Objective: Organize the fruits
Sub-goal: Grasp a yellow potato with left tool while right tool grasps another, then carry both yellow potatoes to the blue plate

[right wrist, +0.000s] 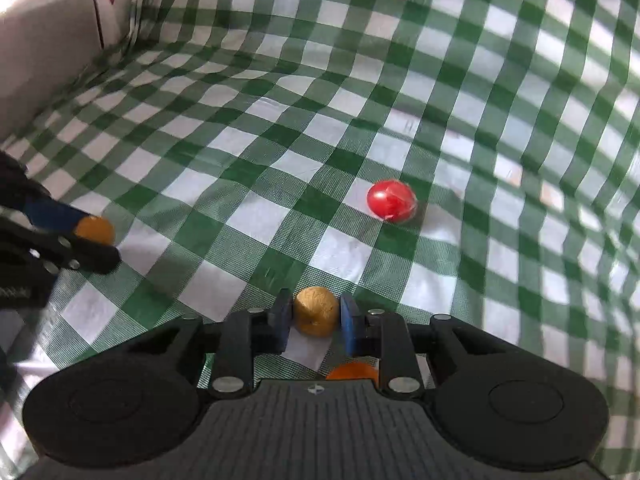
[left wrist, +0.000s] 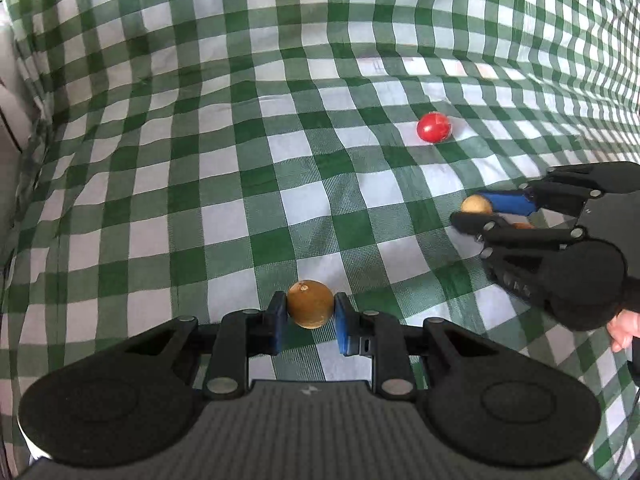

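My left gripper [left wrist: 310,322] is shut on a round brown fruit [left wrist: 310,304], held over the green-and-white checked cloth [left wrist: 240,160]. It shows in the right wrist view [right wrist: 96,242] at the far left with that fruit [right wrist: 95,230]. My right gripper [right wrist: 316,320] is shut on a second brown fruit [right wrist: 316,310]. It shows in the left wrist view [left wrist: 474,210] at the right with its fruit [left wrist: 476,205]. A red round fruit [left wrist: 434,127] lies on the cloth beyond both grippers, also in the right wrist view [right wrist: 391,201].
An orange fruit [right wrist: 352,371] lies on the cloth under my right gripper, partly hidden, and peeks out in the left wrist view [left wrist: 522,225]. A pale box [right wrist: 48,48] stands at the cloth's far left edge. The cloth rises in folds at the back.
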Action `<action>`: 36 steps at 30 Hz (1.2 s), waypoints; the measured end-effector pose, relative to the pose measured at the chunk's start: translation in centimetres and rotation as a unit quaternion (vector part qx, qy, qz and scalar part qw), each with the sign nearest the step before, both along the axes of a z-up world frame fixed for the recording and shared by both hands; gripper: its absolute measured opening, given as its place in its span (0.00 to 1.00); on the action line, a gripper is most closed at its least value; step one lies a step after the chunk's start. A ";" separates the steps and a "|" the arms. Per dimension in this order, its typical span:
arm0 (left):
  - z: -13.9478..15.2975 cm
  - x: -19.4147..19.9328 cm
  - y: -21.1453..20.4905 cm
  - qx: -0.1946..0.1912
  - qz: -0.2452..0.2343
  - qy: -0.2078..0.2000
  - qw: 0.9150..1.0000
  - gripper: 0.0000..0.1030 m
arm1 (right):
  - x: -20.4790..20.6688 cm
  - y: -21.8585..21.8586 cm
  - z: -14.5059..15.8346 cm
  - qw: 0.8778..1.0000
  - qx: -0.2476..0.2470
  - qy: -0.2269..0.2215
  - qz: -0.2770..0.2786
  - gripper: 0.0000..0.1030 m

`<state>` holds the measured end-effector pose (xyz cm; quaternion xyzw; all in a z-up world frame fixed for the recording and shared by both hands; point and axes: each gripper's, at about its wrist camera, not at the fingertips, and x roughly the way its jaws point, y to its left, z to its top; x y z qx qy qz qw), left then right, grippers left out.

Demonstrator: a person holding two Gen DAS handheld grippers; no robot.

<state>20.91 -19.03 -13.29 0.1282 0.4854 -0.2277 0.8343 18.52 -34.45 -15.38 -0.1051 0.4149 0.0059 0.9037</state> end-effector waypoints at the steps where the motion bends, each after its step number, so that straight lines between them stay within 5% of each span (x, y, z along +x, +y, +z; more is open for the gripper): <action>1: 0.5 -0.2 0.3 -0.003 0.003 -0.001 1.000 0.26 | -0.3 0.0 0.4 1.000 -0.001 -0.007 -0.010 0.25; 9: 6.6 -4.4 5.1 -0.027 0.031 -0.021 0.999 0.26 | -8.1 -0.8 7.7 0.991 0.043 -0.086 -0.092 0.25; 17: 11.3 -13.1 11.8 -0.022 0.045 -0.029 0.998 0.26 | -19.9 4.3 10.6 0.984 0.101 -0.074 -0.124 0.25; 27: 13.9 -23.8 19.3 -0.011 0.077 -0.022 0.997 0.26 | -29.6 14.5 13.4 0.982 0.148 -0.079 -0.082 0.25; 36: 14.9 -28.0 22.3 -0.028 0.081 -0.029 0.996 0.26 | -33.4 19.4 14.7 0.987 0.133 -0.077 -0.044 0.26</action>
